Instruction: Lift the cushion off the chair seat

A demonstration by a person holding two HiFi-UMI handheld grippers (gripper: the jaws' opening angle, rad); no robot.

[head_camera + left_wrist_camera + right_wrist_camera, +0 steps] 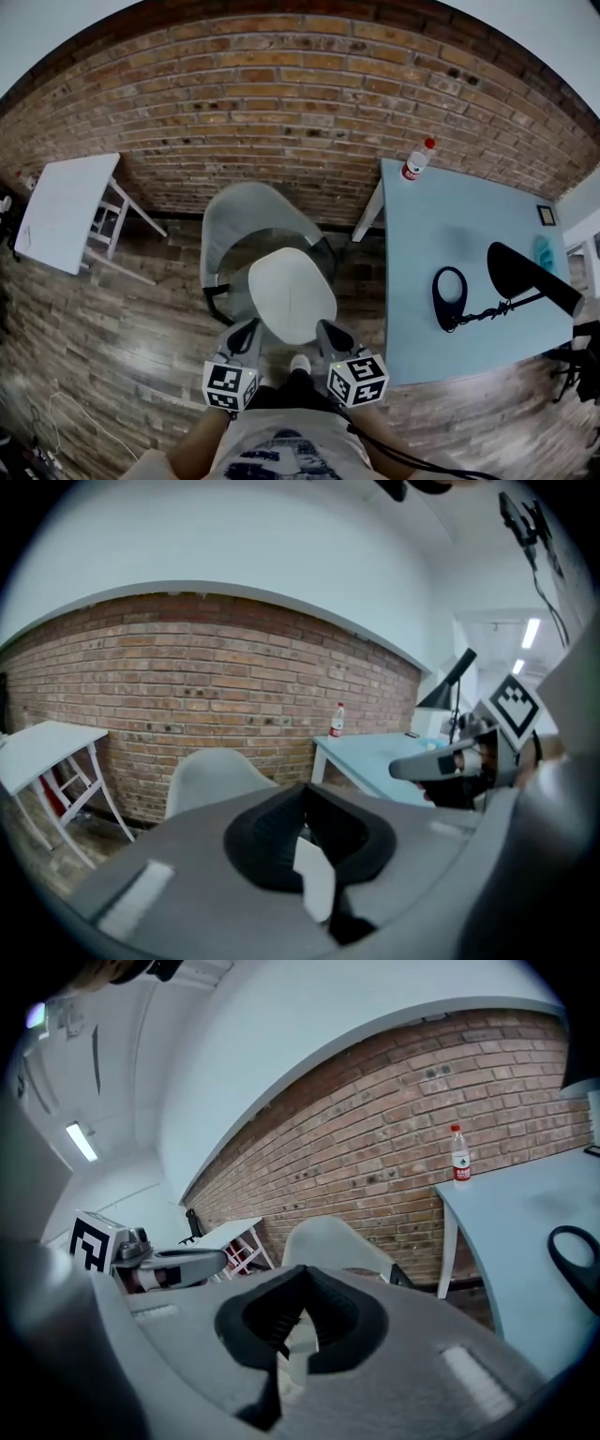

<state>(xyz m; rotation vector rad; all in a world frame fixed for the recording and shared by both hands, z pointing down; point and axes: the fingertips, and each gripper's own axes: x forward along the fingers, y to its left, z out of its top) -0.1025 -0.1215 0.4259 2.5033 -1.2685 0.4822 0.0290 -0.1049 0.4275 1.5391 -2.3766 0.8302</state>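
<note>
In the head view a white oval cushion (291, 292) hangs in front of the grey shell chair (246, 214), over its front edge and close to my body. My left gripper (250, 330) is shut on the cushion's near left edge, and my right gripper (324, 330) is shut on its near right edge. The left gripper view shows its closed jaws pinching a white fold of cushion (315, 876), with the chair back (211, 775) beyond. In the right gripper view the jaws pinch the cushion (298, 1342) the same way, ahead of the chair (333, 1246).
A light blue table (441, 230) stands right of the chair, carrying a bottle (415, 161), a black desk lamp (520, 272) and a black ring-shaped base (448, 296). A white table (64, 211) stands at the left. A brick wall (300, 94) runs behind.
</note>
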